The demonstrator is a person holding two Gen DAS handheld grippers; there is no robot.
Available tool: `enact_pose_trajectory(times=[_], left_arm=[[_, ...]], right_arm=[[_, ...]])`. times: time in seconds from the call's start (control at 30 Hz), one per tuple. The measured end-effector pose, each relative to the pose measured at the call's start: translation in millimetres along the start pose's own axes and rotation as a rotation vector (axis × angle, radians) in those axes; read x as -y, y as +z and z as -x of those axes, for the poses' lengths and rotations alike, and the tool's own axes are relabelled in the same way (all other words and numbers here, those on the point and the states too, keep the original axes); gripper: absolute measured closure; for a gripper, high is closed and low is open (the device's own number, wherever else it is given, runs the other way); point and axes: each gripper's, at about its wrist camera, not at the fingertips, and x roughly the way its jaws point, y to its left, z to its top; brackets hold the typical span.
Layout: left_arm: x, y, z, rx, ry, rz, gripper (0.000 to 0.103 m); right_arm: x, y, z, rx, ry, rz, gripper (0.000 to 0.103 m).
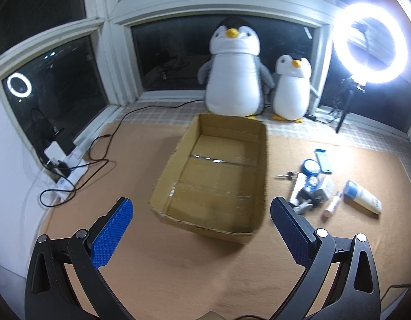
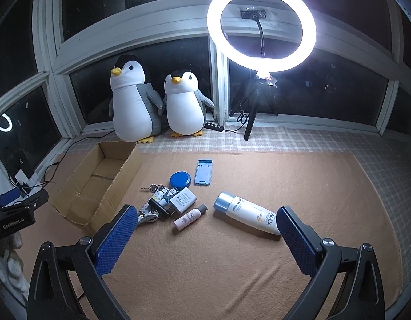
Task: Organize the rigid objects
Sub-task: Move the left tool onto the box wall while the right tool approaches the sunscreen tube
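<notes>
An empty cardboard box (image 1: 213, 176) (image 2: 98, 186) lies open on the orange mat. To its right sits a cluster of small items: a white sunscreen tube with a blue cap (image 2: 248, 212) (image 1: 362, 197), a small pink bottle (image 2: 190, 217) (image 1: 330, 204), a round blue tin (image 2: 180, 179) (image 1: 311, 166), a blue phone stand (image 2: 203, 172) (image 1: 322, 160), a white charger block (image 2: 182, 200), keys (image 2: 153, 187) (image 1: 286, 176) and a cable. My left gripper (image 1: 202, 213) hovers open before the box. My right gripper (image 2: 208, 218) is open above the mat, near the pink bottle and tube, holding nothing.
Two plush penguins (image 1: 237, 72) (image 2: 133, 98) stand at the window behind the box. A lit ring light on a tripod (image 2: 261, 26) (image 1: 369, 44) stands at the back right. A power strip with cables (image 1: 64, 170) lies at the left wall. The left gripper's body (image 2: 13, 213) shows at the left.
</notes>
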Motion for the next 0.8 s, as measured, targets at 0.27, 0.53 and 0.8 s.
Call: enact_pose_trajectory(times=[0.27,0.53,0.8], left_arm=[[-42,5,-34,-0.043,0.056,0.062,0.008],[-69,2,-86,-0.134,0.093,0.088,0.027],[-73,-6,-124,-0.219,0.071,0.093,0.049]], right_arm=[[3,-3,-9,-0.005,-0.001,-0.003,0.000],[4,-6,-17,-0.029,-0.025,0.013,0.005],[15,-10,-26,-0.065,-0.045,0.009,0.010]])
